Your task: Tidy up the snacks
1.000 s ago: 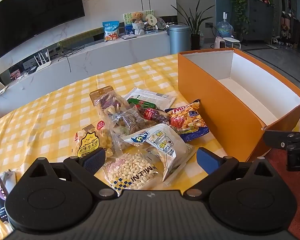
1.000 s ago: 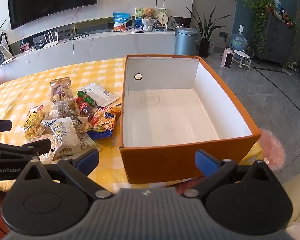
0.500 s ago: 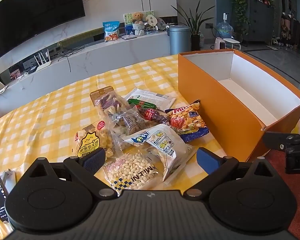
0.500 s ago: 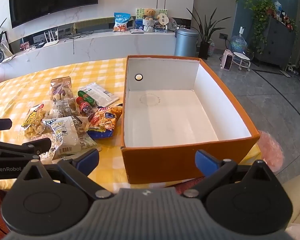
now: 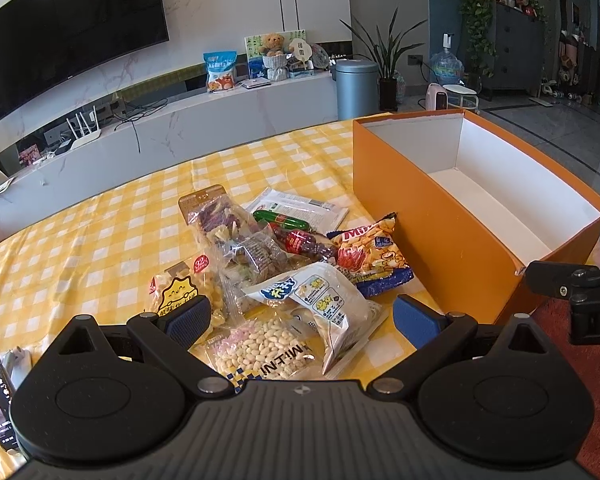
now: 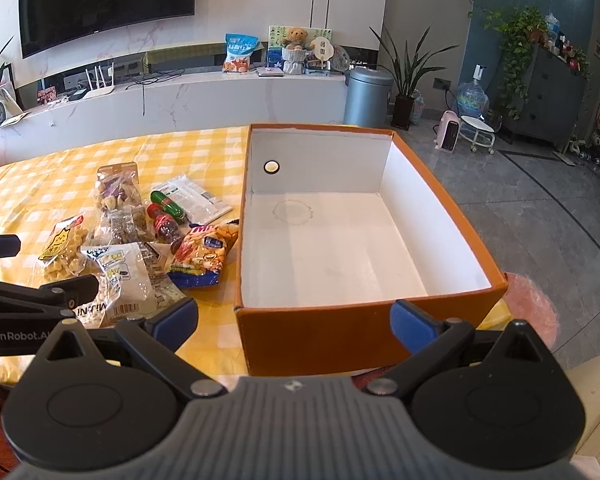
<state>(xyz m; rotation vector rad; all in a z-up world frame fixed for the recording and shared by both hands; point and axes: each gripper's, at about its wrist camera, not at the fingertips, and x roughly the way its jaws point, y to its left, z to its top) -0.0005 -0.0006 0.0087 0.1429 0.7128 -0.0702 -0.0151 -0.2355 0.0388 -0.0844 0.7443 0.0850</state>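
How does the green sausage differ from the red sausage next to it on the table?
The green sausage has a green wrapper, while the red sausage has a red one. The green sausage lies partly on a flat white packet; the red sausage lies nearer the orange chips bag. The green one is farther from the left gripper than the red one. Both lie flat, side by side, outside the orange box.

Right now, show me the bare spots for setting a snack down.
The orange box is bare inside, its whole white floor free. The checked tablecloth is open on the TV side of the snack pile. It is crowded between that pile and the box wall, where the chip bag nearly touches it.
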